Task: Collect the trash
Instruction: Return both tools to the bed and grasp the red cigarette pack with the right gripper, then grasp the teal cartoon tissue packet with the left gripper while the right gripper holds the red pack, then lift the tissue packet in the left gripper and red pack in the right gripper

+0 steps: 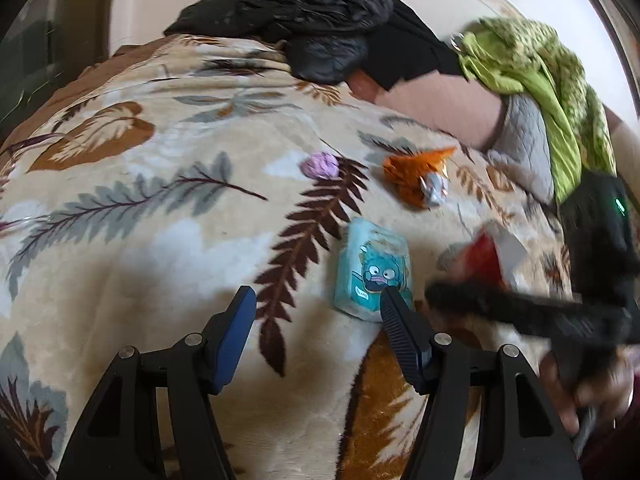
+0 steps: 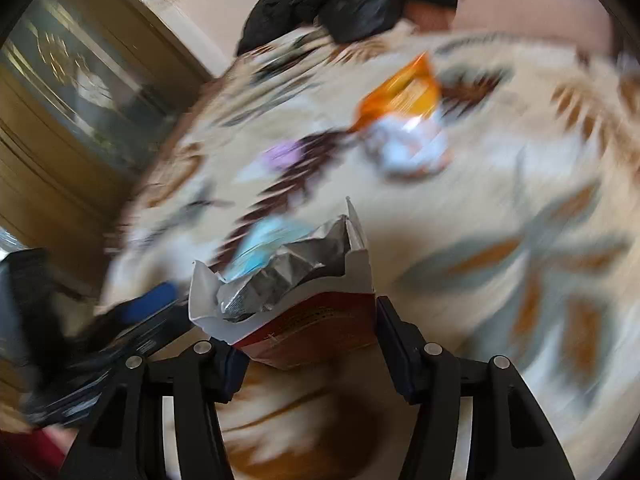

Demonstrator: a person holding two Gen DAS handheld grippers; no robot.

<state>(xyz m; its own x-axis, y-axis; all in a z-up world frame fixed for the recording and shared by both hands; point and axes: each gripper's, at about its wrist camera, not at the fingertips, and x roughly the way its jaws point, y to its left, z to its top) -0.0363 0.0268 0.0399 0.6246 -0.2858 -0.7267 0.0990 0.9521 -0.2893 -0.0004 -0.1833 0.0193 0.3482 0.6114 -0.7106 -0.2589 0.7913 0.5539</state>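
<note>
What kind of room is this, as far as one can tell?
Probably a bedroom at home: a plush leaf-patterned blanket covers a bed-like surface, clothes are piled at its far edge, and a wooden glass-fronted cabinet stands beside it.

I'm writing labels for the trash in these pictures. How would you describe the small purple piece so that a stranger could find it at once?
Start from the leaf-patterned blanket that covers the bed. Near its middle, at the tip of a dark brown fern print, lies the purple wad, left of the orange wrapper and beyond the blue cartoon packet. It is the only lilac, ball-shaped scrap there.
</note>
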